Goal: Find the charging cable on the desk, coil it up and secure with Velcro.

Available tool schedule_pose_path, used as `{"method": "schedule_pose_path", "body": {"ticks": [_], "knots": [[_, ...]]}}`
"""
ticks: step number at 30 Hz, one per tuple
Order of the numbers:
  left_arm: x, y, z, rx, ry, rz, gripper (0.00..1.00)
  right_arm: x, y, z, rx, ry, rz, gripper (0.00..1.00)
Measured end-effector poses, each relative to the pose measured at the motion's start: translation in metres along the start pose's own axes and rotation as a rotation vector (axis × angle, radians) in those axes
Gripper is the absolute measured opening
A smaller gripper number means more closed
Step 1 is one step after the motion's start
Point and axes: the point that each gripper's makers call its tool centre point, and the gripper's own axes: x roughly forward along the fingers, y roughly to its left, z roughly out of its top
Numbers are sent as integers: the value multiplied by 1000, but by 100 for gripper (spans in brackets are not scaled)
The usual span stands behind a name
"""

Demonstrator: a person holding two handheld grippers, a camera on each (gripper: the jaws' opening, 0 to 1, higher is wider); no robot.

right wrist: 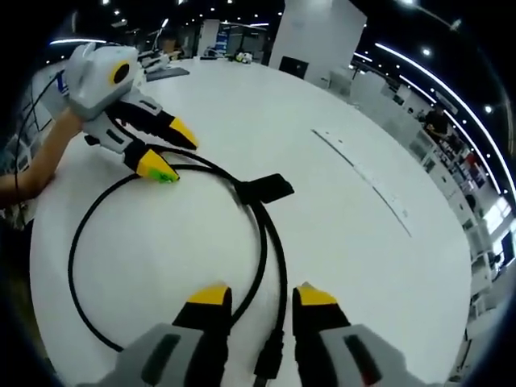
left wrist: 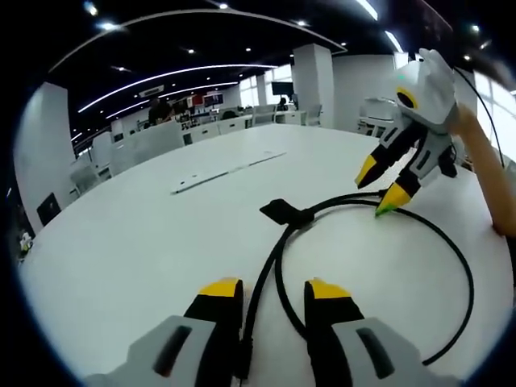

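White table (left wrist: pixel 145 242) holds looped cable (left wrist: pixel 278 266) between both grippers

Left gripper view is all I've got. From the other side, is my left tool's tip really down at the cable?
Observer: In the right gripper view the left tool is open. Its lower tip, marked green, sits at the loop of the black cable. I cannot confirm contact.
Operator: Where do the strands go near the right tool?
Observer: Two strands run side by side from the black Velcro tab and, in the picture, pass between the open jaws of the right tool.
Operator: Any cable end there?
Observer: A thicker plug-like end shows at the bottom edge, between those jaws.
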Motion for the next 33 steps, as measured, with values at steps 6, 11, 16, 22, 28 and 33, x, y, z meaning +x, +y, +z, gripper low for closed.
{"method": "schedule_pose_path", "body": {"ticks": [6, 11, 16, 22, 28, 33], "knots": [[-2, -4, -1, -10, 11, -22, 43, -3, -1, 2, -26, -10, -7, 33], [-5, -10, -5, -48, 35, -52, 41, -13, 0, 2, -18, -30, 15, 34], [-16, -10, -8, -2, 74, -54, 40, -17, -1, -8, -7, -3, 35, 38], [-28, -7, -12, 16, 104, -59, 39, -17, 7, -20, -8, 58, 70, 41], [-33, -9, -14, 26, 117, -74, 39, -19, 6, -25, 8, 74, 81, 40], [-32, -9, -17, 24, 130, -75, 38, -19, 10, -26, 33, 75, 95, 38]]}}
